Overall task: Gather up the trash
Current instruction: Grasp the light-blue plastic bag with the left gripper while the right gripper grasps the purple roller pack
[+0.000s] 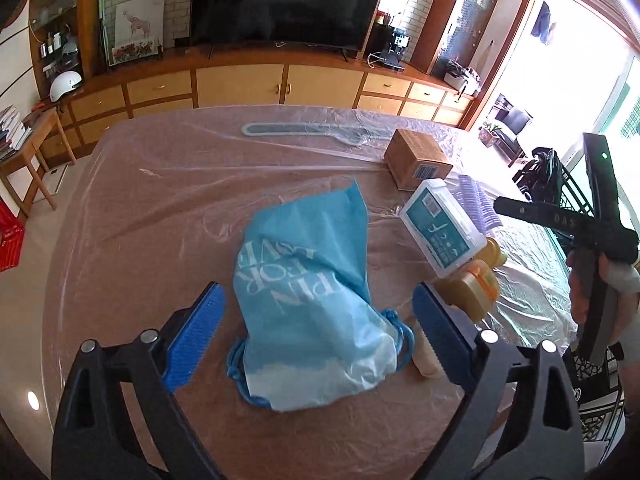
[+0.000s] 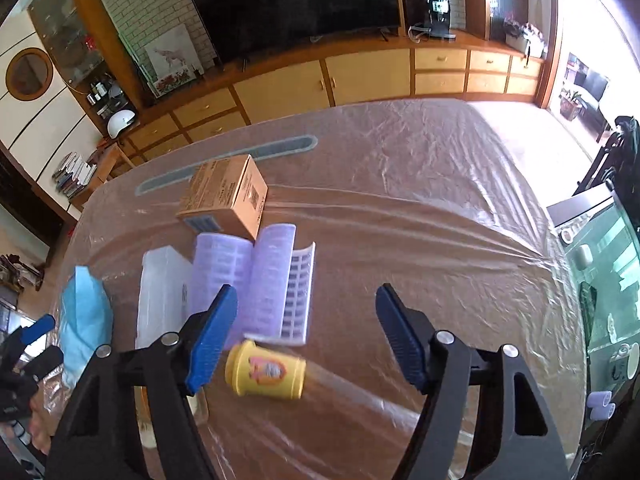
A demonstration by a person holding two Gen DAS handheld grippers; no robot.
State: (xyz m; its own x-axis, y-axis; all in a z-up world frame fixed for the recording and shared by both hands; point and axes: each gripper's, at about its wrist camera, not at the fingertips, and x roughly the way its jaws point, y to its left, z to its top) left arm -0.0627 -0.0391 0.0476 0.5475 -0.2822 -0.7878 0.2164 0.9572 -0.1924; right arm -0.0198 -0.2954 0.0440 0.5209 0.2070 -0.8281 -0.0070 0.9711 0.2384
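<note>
A light blue drawstring bag [image 1: 312, 292] lies crumpled on the film-covered table [image 1: 140, 240]. My left gripper [image 1: 320, 296] hangs over it, open, with one blue pad on each side of the bag and neither touching it. A yellow bottle [image 2: 266, 372] lies on its side, blurred, beneath my right gripper [image 2: 307, 292]. That gripper is open and its pads stand clear of the bottle. In the left wrist view the yellow bottle [image 1: 476, 284] shows just right of the right finger, beside a beige cylinder [image 1: 428, 360].
A cardboard box [image 2: 224, 200], a white plastic case [image 2: 160, 292] and purple ribbed trays [image 2: 248, 280] sit close together left of centre. A long grey strip [image 2: 240, 160] lies under the film. A glass tank [image 2: 600, 280] borders the table's right edge. A cabinet with a TV stands behind.
</note>
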